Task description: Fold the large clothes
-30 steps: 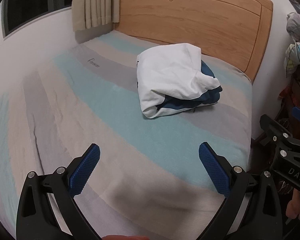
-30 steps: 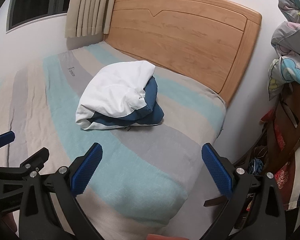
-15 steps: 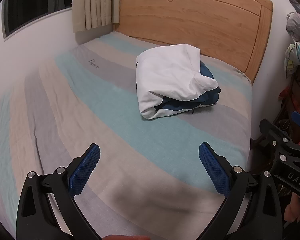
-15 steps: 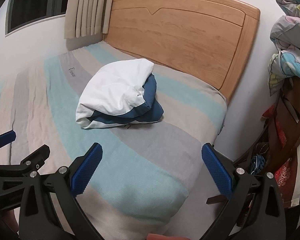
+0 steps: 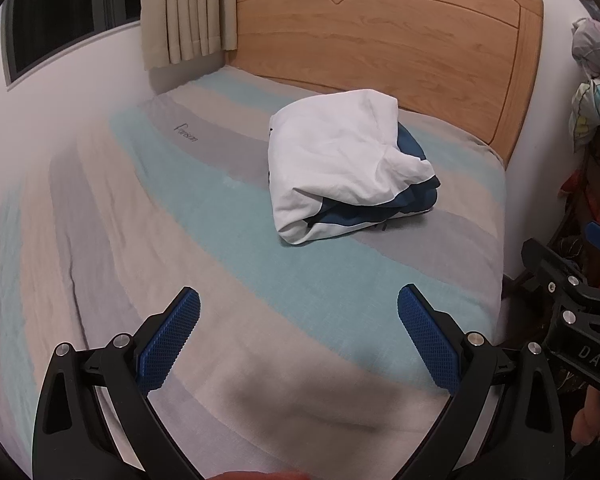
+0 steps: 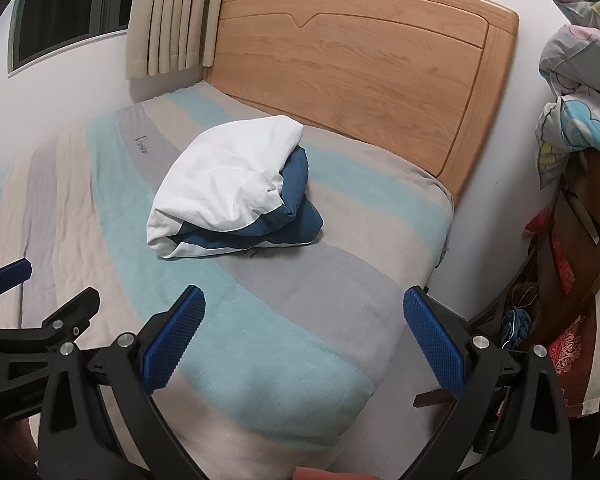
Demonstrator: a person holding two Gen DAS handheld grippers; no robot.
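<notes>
**Bundle lies on the bed, both tongs spread wide**

Left wrist view: the left gripper [image 5: 299, 336] hovers with blue pads wide apart, empty, over the striped teal, grey and beige bedsheet [image 5: 260, 264]. The crumpled white-and-navy cloth bundle [image 5: 340, 168] lies near the wooden headboard [image 5: 380, 40].

Right wrist view: the right gripper [image 6: 304, 338], equally wide and empty, faces that bundle [image 6: 228, 184] (white layer uppermost), which sits well short of the headboard [image 6: 360, 60].

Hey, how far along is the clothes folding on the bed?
Done: the white and navy garment lies bundled in rough folds on the striped bed. In hand: nothing; left gripper and right gripper are open and empty. Left: possibly tidying that uneven bundle.
</notes>
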